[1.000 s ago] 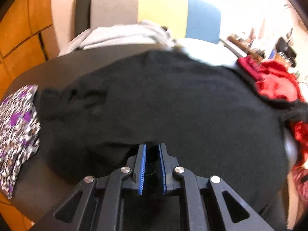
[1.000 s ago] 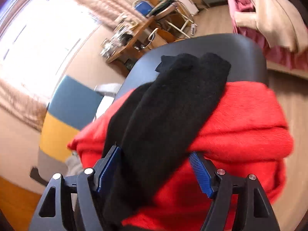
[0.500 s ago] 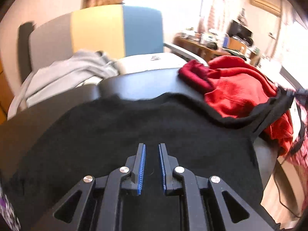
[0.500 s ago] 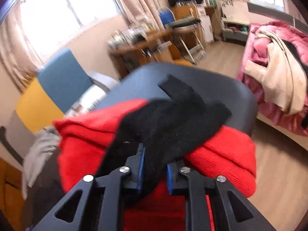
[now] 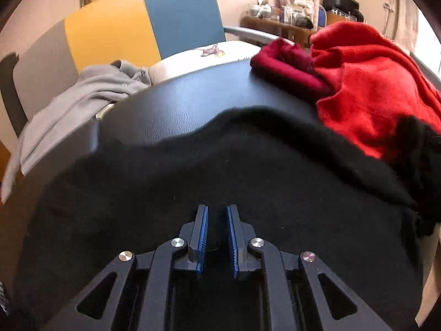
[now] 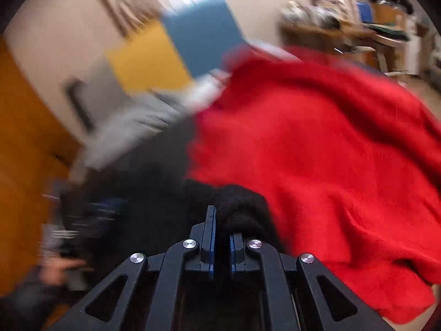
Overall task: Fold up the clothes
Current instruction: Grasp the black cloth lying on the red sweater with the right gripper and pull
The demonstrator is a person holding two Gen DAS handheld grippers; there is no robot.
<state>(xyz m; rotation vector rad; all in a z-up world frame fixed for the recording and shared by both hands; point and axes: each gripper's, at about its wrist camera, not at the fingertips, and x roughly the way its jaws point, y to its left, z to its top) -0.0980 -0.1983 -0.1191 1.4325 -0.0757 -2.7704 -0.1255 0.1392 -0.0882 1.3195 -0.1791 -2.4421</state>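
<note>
A black garment (image 5: 248, 171) lies spread over the black table (image 5: 179, 104) in the left wrist view. My left gripper (image 5: 216, 209) is shut on its near edge, with only a narrow gap between the blue pads. One end of the garment reaches up onto a red sweater (image 5: 372, 82) at the right. The right wrist view is blurred by motion. In it, my right gripper (image 6: 222, 220) is shut on a bunched black sleeve (image 6: 239, 204), which covers the right finger's tip. Beside the sleeve lies the red sweater (image 6: 330, 151).
A dark red garment (image 5: 286, 69) lies at the table's far right edge. Behind the table, a grey garment (image 5: 82, 96) drapes over a grey, yellow and blue chair (image 5: 165, 19). An orange wooden wall (image 6: 24, 138) stands at the left. A blurred hand (image 6: 63, 264) shows at lower left.
My right gripper went from wide open around the black sleeve to shut on it, then carried it left, off the top of the red sweater. The left view swung right, still gripping.
</note>
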